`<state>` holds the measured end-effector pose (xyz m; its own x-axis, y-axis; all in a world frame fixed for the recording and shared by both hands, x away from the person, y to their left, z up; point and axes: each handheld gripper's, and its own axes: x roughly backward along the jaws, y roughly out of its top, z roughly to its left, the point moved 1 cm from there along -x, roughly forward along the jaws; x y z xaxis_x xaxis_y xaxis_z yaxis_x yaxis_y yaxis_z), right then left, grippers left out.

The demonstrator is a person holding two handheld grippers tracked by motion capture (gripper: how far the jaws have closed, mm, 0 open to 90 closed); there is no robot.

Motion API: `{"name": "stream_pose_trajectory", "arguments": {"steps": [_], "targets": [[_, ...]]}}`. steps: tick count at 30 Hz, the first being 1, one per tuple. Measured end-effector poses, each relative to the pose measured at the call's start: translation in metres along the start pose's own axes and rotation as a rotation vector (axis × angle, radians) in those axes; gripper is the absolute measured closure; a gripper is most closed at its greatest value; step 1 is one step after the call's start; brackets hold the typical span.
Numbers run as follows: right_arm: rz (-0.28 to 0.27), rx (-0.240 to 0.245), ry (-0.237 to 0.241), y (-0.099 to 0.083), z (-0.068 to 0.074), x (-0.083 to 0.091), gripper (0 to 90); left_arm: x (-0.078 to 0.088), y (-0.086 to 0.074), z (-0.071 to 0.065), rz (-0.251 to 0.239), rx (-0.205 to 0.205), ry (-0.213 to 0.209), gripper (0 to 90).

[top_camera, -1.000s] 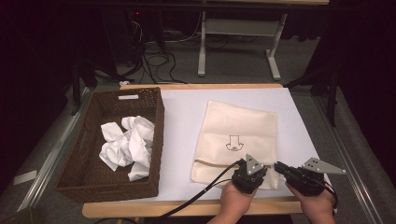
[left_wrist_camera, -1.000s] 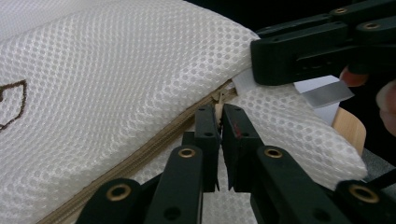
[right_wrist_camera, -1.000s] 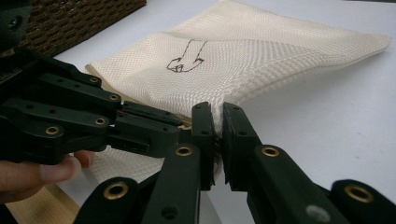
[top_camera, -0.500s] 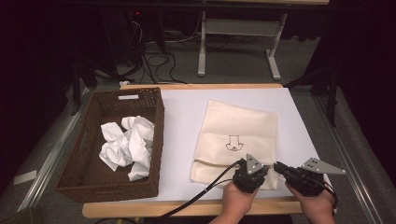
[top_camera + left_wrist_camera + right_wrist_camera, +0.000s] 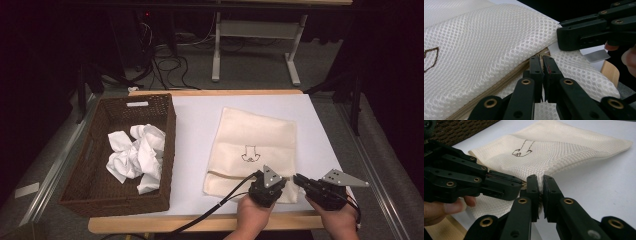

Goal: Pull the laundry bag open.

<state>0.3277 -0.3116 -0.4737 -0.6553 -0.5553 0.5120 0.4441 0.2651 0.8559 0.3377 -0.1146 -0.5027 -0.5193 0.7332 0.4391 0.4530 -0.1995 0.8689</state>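
Observation:
A cream mesh bag (image 5: 255, 142) with a small drawn mark lies flat on the white table top (image 5: 195, 125); its tan zipper (image 5: 506, 77) runs along the near edge. My left gripper (image 5: 274, 184) is at the bag's near right corner, shut on the zipper pull (image 5: 541, 58) at the zipper's end. Just to its right, my right gripper (image 5: 299, 179) is shut on the bag's mesh edge (image 5: 540, 183). The left gripper's jaws (image 5: 506, 185) almost meet the right one's. In the left gripper view, the right gripper (image 5: 564, 40) reaches in from the upper right.
A dark wicker basket (image 5: 90, 172) stands at the left of the table with crumpled white cloths (image 5: 135, 155) inside. The wooden table edge (image 5: 200, 222) runs just under both hands. Desk legs and cables lie on the floor behind the table.

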Motion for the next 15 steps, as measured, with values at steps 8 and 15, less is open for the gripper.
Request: {"name": "stream_pose_trajectory", "arguments": {"steps": [8, 15], "targets": [[0.013, -0.006, -0.002, -0.0007, 0.0018, -0.0009, 86.3, 0.001, -0.0014, 0.0036, 0.014, 0.008, -0.012, 87.5], [0.014, 0.008, -0.005, -0.0007, 0.0028, -0.0022, 86.4, 0.0018, -0.0023, 0.0047, 0.014, 0.015, -0.017, 87.5]]}}
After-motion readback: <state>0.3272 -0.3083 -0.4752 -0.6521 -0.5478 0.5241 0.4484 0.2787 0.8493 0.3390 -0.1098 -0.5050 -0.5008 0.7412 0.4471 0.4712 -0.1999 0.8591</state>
